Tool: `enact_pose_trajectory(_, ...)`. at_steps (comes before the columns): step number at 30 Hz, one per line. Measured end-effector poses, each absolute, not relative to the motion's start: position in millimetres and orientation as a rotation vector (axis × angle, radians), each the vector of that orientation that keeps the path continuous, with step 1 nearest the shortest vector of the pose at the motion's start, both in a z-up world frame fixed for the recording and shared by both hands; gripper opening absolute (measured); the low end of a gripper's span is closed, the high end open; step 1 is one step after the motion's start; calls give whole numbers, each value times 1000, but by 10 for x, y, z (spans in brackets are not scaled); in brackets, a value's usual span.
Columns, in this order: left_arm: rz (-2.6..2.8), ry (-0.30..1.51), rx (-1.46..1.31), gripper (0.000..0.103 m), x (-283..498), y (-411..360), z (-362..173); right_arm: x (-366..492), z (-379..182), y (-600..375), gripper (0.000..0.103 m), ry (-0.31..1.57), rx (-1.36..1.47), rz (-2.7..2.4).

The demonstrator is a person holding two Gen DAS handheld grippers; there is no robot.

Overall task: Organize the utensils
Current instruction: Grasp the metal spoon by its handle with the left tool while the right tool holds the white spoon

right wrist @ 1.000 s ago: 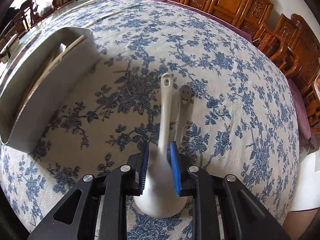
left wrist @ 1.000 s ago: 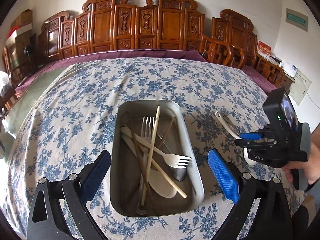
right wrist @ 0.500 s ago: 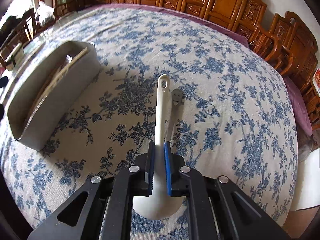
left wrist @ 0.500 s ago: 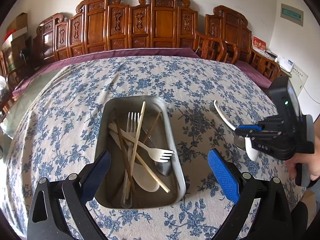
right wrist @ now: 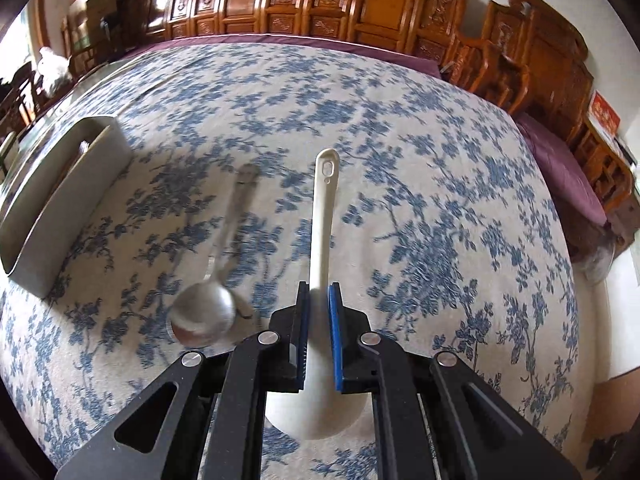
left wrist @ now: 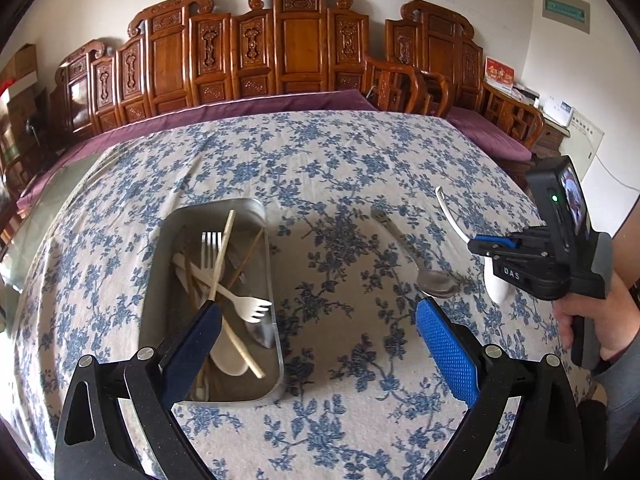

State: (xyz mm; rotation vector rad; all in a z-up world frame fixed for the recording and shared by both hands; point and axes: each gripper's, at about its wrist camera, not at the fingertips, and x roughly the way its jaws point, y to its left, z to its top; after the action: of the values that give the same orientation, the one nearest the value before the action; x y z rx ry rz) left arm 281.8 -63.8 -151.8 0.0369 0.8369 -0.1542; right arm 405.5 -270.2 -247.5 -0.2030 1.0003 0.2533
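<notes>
My right gripper (right wrist: pixel 318 304) is shut on a white plastic spoon (right wrist: pixel 325 208) and holds it lifted above the cloth, handle pointing away; it shows in the left wrist view (left wrist: pixel 490 246) at the right. A metal spoon (right wrist: pixel 206 312) lies on the cloth left of it, also seen in the left wrist view (left wrist: pixel 434 280). A grey metal tray (left wrist: pixel 264 390) holds a white fork (left wrist: pixel 240 300), chopsticks (left wrist: pixel 222 256) and other utensils. My left gripper (left wrist: pixel 318 322) is open and empty, above the tray's right edge.
The table has a blue floral cloth (left wrist: pixel 340 160). Carved wooden chairs (left wrist: pixel 304 48) line the far side. The tray also shows at the left of the right wrist view (right wrist: pixel 52 216). A person's hand (left wrist: pixel 588 320) holds the right gripper.
My right gripper closed on the white spoon and lifted it to the right, off the metal spoon. The left gripper shifted right, so the tray now sits further left.
</notes>
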Motion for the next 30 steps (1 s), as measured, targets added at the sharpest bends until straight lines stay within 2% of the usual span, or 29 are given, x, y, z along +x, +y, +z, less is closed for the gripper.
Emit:
enact_pose_trajectory(5, -184, 882, 36, 94, 2906, -918, -1673, 4077, -2572, -2889, 11, 997, -145, 232)
enact_pose_trajectory(11, -225, 953, 43, 94, 3114, -1295, -1947, 4030, -2564, -2964, 11, 983, -209, 220)
enact_pose_trajectory(24, -214, 1002, 87, 93, 3547, -1798, -2207, 4043, -2662, -3251, 11, 1014, -61, 284)
enact_pose_trajectory(26, -203, 1017, 68, 84, 3663, -1796, -2227, 4048, -2657, -3256, 11, 1015, -61, 286)
enact_pose_trajectory(27, -198, 1026, 60, 82, 3715, -1794, -2243, 4049, -2654, -3261, 11, 1014, -61, 287)
enact_pose_trajectory(30, -186, 1063, 41, 65, 3900, -1799, -2316, 4063, -2659, -3279, 11, 1016, -54, 294)
